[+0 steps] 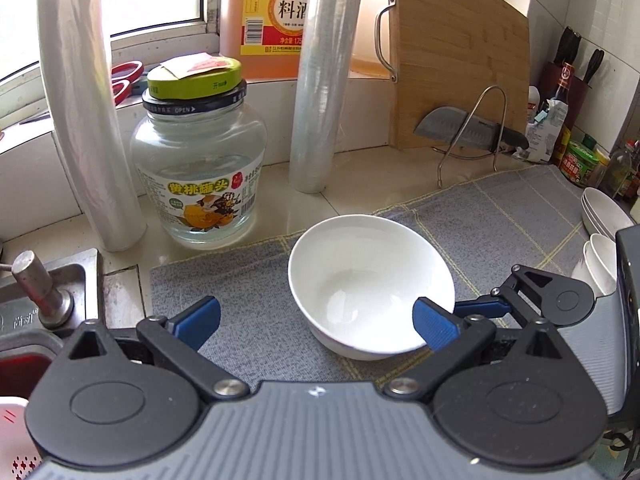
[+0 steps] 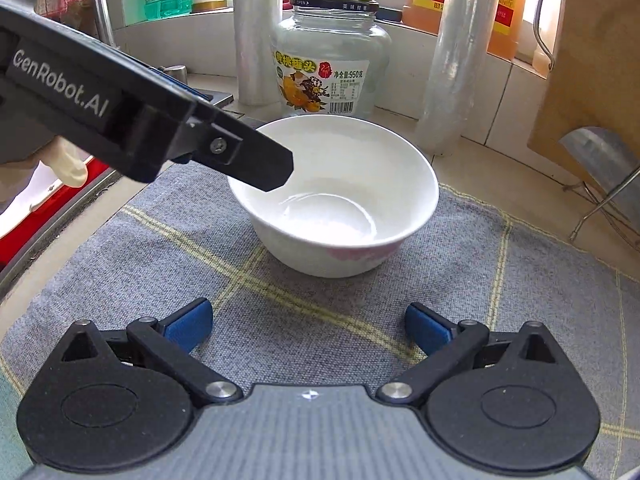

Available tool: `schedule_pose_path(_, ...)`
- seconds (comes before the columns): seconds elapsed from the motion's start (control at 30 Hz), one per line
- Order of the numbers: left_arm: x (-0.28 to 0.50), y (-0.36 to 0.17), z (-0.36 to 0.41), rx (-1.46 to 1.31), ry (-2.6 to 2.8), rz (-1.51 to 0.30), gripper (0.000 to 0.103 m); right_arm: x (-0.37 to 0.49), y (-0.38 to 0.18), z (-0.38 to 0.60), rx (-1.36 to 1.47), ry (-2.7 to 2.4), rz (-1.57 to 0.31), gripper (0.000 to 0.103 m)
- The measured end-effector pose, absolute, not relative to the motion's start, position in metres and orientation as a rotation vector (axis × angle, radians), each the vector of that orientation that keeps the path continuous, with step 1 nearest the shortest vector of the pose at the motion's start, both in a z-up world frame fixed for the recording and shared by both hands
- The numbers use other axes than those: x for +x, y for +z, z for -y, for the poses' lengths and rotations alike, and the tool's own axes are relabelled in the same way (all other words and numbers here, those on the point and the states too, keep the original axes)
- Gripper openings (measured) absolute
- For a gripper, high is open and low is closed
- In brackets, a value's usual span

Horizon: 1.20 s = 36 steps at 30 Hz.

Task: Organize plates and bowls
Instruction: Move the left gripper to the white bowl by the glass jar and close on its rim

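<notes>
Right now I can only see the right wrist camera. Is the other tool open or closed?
Observer: Open. The left wrist view shows the left tool with its pads wide apart, just in front of the bowl.
Operator: Are there more dishes somewhere?
Observer: Yes. Stacked white dishes sit at the far right edge of the mat, outside your picture.
Operator: Is anything sharp hiding from me?
Observer: Red scissors lie behind the jar, by the window.
</notes>
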<state>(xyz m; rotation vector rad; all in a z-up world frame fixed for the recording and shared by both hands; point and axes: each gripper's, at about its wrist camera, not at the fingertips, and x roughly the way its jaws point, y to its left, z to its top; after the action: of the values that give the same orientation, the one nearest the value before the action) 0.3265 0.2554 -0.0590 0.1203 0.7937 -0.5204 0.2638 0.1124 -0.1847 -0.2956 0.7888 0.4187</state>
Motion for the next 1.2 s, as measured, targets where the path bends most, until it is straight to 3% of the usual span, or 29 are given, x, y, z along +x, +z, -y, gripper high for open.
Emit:
schedule_pose_path(0.73, 0.382, -0.067, -0.217, 0.249, -0.668, -0.883, 0.1, 0.277, -0.175, -0.115, -0.222, 0.311, -0.734, 0.103)
schedule_pose_path(1.2, 0.392, -0.064, -0.214, 0.279, -0.757, -0.959, 0.086, 0.275, -0.163, -0.115, -0.182, 0.312, -0.674, 0.1)
